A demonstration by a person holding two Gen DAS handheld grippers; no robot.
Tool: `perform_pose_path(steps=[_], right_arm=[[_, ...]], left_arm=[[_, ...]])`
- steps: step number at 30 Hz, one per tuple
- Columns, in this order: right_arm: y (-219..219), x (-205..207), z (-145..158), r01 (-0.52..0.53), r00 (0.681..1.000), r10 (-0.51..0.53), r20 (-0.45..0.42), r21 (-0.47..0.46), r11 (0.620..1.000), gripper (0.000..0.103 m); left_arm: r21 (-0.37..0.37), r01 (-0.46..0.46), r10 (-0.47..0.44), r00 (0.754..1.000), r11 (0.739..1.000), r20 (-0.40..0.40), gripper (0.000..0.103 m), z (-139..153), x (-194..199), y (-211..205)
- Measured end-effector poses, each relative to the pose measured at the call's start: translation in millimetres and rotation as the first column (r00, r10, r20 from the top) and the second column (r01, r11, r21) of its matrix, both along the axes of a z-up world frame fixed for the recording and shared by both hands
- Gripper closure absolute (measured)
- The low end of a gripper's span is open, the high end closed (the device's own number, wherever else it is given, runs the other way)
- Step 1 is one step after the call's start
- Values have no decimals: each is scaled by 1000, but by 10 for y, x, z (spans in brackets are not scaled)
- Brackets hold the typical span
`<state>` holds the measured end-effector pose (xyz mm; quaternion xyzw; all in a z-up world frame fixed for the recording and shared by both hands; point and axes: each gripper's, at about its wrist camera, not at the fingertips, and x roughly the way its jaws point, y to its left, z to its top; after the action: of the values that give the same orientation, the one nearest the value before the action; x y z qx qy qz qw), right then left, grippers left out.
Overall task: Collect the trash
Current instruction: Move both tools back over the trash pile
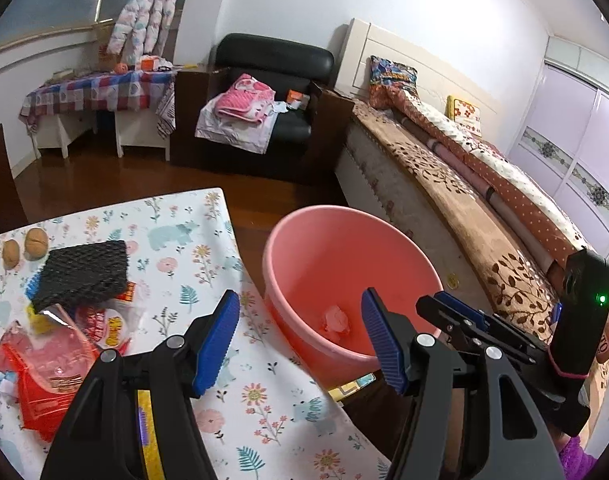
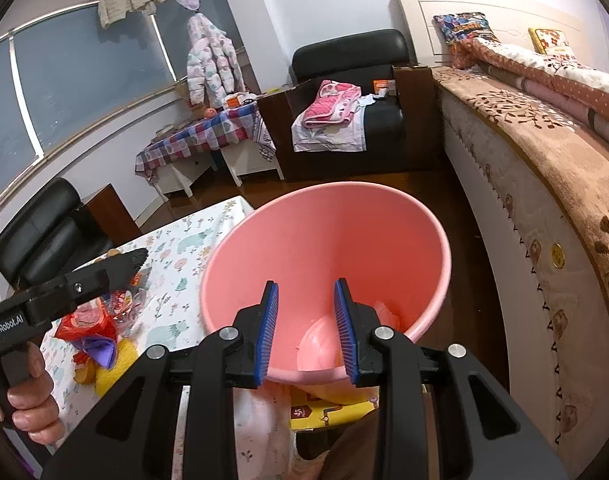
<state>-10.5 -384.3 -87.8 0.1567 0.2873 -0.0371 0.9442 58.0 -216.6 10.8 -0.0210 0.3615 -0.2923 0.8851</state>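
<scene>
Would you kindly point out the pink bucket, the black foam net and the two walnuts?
pink bucket (image 2: 424, 216): right wrist view, far rim.
black foam net (image 1: 84, 272): left wrist view, centre.
walnuts (image 1: 36, 242): left wrist view, larger nut.

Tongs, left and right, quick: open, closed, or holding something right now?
Left tongs: wide open, holding nothing, by the pink bucket.
Right tongs: partly open, nothing between them, over the bucket.

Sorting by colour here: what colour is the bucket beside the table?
Pink. The bucket shows best in the right wrist view.
</scene>
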Motion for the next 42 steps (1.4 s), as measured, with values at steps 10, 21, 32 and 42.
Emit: perform_pose_path(steps=[10,21,32,42], right_arm=[[237,-77,161,-42,999,42,25,-29,999,73],[626,-113,311,-121,991,124,58,-44,992,73],[1007,-88,322,-202,977,204,55,-44,978,73],[1199,-66,281,-244,969,246,32,-54,968,74]], left_arm=[[-5,-47,47,998,999,37,41,133,-133,298],[-15,-131,132,988,991,78,41,240,-274,844],[0,-285,284,953,958,104,41,215,-438,1637],[36,-386,382,921,922,81,41,18,-507,2141]])
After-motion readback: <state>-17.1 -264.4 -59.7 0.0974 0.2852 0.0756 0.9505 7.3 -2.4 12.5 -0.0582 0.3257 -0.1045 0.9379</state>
